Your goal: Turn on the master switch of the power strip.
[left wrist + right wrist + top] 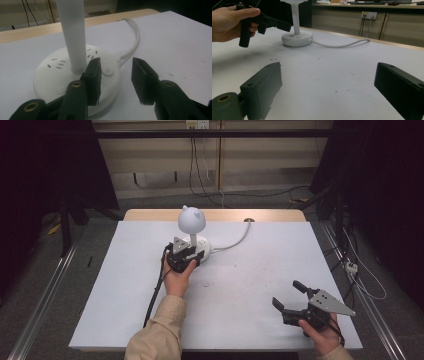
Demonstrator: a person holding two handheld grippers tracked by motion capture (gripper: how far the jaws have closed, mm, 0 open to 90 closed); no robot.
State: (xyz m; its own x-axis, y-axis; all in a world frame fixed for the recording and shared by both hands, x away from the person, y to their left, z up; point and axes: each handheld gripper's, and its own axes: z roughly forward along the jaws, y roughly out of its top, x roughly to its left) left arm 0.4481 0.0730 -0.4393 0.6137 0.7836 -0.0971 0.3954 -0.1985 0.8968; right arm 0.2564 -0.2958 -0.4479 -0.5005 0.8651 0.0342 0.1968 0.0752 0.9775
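A white desk lamp stands at the middle back of the table, with a round eared head [191, 220] on a white stem [73, 32]. Its round base [55, 72] carries socket slots and a small power button [107, 71]. My left gripper [186, 252] hovers over the near edge of that base, and its jaws [116, 61] stand partly apart with nothing gripped between them. The left jaw tip is next to the button. My right gripper [285, 292] rests low at the table's front right, wide open and empty [328, 67], pointing toward the lamp base [297, 40].
The lamp's white cable [235, 242] curves from the base to the table's far edge. A white mat [250, 270] covers the table, with a wooden strip [275, 215] showing at the back. Metal rails run along both sides on the floor.
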